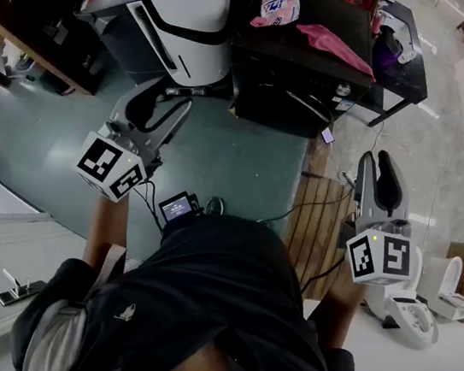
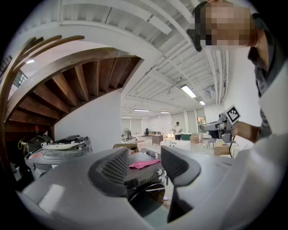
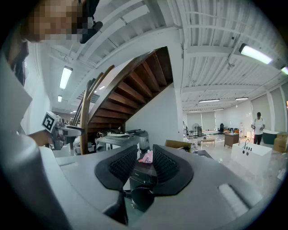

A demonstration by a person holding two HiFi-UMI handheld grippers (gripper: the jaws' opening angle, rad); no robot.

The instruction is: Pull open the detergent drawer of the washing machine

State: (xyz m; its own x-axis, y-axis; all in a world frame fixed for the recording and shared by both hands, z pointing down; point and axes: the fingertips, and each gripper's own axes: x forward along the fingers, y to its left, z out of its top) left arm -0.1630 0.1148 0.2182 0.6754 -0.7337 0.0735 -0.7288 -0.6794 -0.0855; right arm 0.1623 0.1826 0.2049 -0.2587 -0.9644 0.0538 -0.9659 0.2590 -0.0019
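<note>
A black front-loading washing machine stands ahead of me, with its round door showing between the left jaws. I cannot pick out its detergent drawer in any view. My left gripper hangs in the air to the machine's left and short of it, level and shut, with nothing between its pads. My right gripper is held off to the right, farther from the machine. It is also shut and empty, and the machine shows small through its narrow slit.
A pink cloth and a detergent bag lie on the washer's top. A white and black machine stands to its left. A wooden pallet and cables lie on the floor at right. A wooden staircase rises behind.
</note>
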